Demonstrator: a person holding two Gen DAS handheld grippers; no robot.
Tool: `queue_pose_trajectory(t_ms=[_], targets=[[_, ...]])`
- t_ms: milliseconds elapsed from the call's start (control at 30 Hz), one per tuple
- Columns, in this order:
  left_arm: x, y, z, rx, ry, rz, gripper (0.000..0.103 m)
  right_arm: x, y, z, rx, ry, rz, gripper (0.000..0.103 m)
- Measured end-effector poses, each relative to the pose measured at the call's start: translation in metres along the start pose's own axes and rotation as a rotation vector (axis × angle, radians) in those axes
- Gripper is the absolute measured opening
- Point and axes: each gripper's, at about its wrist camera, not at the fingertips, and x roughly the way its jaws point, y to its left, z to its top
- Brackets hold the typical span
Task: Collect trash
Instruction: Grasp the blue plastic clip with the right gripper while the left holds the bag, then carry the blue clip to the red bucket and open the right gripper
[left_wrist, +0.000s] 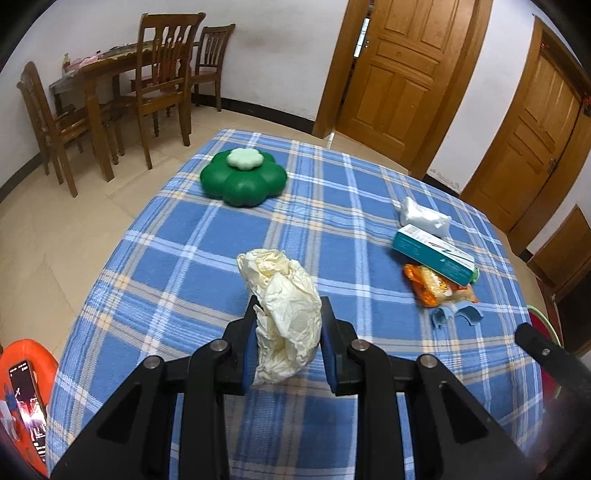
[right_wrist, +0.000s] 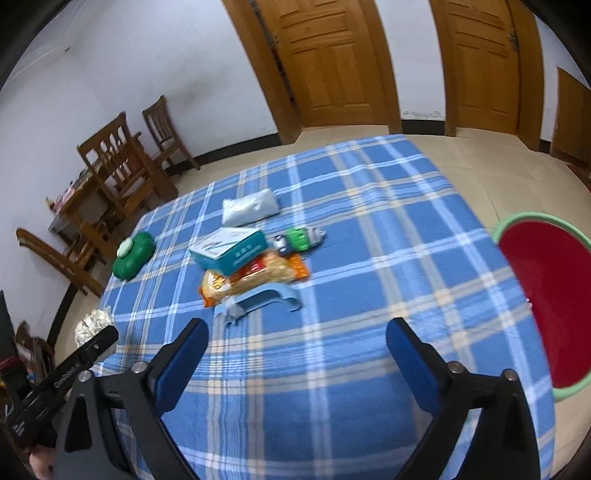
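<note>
A table under a soft blue checked cloth (left_wrist: 332, 192) fills both views. A red basin with a green rim (right_wrist: 517, 229) is seen at the right edge of the right view. A crumpled cream paper wad (left_wrist: 284, 314), judged light and springy, is pinched low centre by the left gripper (left_wrist: 288, 314). The right gripper (right_wrist: 295, 343) is spread wide, empty.

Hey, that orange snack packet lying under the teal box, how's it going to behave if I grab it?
The orange snack packet looks like crinkly film, so it will probably flex and feel light. Glossy film may slip between pads. The teal box lies across it, so pulling it will likely drag or tip the box. The contents look brittle and might crush under a tight squeeze.
</note>
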Motion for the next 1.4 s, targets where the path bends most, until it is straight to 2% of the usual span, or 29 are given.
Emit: queue_pose_trajectory(t_ms=[300,800,933,1033,1200,1400], targets=[[0.008,0.011,-0.003,-0.03,0.016,-0.003,0.029,0.038,0.021,-0.003,-0.043,0.057,-0.023,0.103],[0.017,0.021,-0.007,-0.057,0.035,-0.029,0.029,0.065,0.043,-0.002,-0.14,0.051,-0.106,0.103],[0.017,0.021,-0.008,-0.057,0.036,-0.03,0.029,0.071,0.052,-0.002,-0.186,0.037,-0.151,0.096],[0.017,0.02,-0.008,-0.058,0.035,-0.03,0.029,0.07,0.055,-0.001,-0.206,0.024,-0.154,0.078],[0.017,0.02,-0.008,-0.056,0.036,-0.03,0.029,0.066,0.055,-0.003,-0.218,0.031,-0.128,0.078],[0.014,0.014,-0.008,-0.042,0.029,-0.037,0.029,0.052,0.043,-0.006,-0.174,0.044,-0.086,0.078]])
